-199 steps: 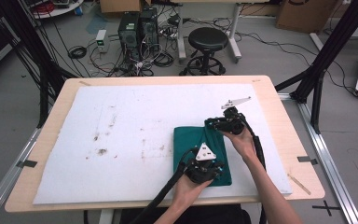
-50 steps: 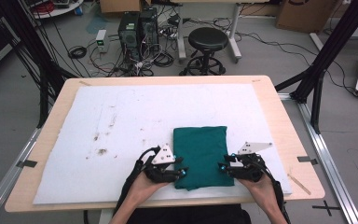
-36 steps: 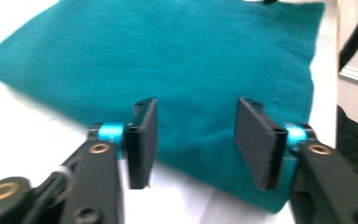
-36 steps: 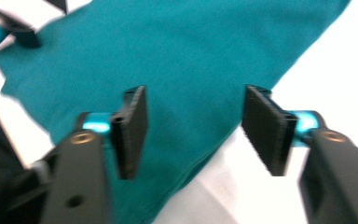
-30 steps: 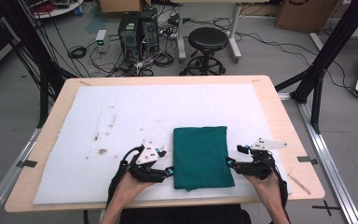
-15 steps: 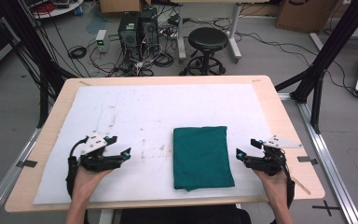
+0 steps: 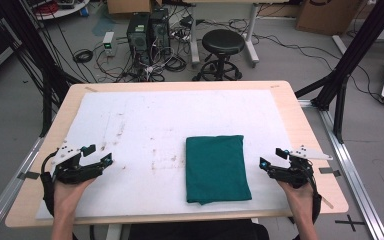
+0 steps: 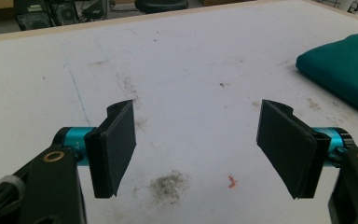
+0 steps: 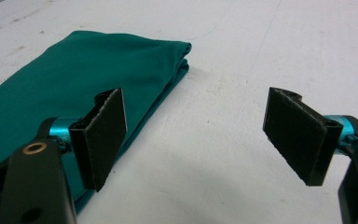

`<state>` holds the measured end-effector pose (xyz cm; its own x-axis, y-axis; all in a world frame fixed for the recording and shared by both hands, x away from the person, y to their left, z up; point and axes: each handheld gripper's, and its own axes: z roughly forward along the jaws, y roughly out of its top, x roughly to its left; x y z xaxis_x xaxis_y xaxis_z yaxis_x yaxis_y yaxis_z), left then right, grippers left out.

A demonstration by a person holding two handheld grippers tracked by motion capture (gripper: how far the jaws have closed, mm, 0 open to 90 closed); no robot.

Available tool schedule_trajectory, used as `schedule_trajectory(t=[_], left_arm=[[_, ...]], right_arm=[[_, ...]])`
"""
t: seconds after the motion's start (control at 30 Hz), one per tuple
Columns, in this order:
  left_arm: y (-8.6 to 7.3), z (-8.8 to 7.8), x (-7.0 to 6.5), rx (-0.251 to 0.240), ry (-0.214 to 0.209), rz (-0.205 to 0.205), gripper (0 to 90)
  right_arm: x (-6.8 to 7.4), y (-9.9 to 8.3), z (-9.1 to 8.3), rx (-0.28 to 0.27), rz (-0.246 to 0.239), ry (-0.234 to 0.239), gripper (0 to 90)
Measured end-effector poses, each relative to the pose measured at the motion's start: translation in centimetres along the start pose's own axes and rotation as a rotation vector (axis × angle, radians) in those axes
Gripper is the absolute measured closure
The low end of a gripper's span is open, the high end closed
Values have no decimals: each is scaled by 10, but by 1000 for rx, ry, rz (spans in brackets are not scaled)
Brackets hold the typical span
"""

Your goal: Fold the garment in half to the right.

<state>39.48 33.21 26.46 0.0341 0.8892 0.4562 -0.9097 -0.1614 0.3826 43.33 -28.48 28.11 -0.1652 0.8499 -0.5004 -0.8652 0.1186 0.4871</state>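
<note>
The folded dark green cloth [image 7: 216,168] lies flat on the white table cover [image 7: 145,125], a little right of the middle. The left gripper [image 7: 100,155] rests low at the near left, well apart from the cloth, its jaws having just opened wide with nothing between them. The right gripper [image 7: 271,158] rests near the cloth's right edge, jaws wide and empty.

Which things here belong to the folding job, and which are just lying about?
In the job:
green cloth, folded
left gripper, open
right gripper, open
white mat

Lying about:
black stool
computer towers
floor cables
cardboard box
</note>
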Motion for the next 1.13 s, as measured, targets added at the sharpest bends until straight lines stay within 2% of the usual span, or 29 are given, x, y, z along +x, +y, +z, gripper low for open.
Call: schedule_trajectory(t=[0.57,1.13], left_arm=[[-1,4,-4,17,-9,9,282],[-3,3,-1,16,-13,5,283]], right_arm=[[1,0,1,14,7,17,220],[2,0,3,17,-4,20,221]])
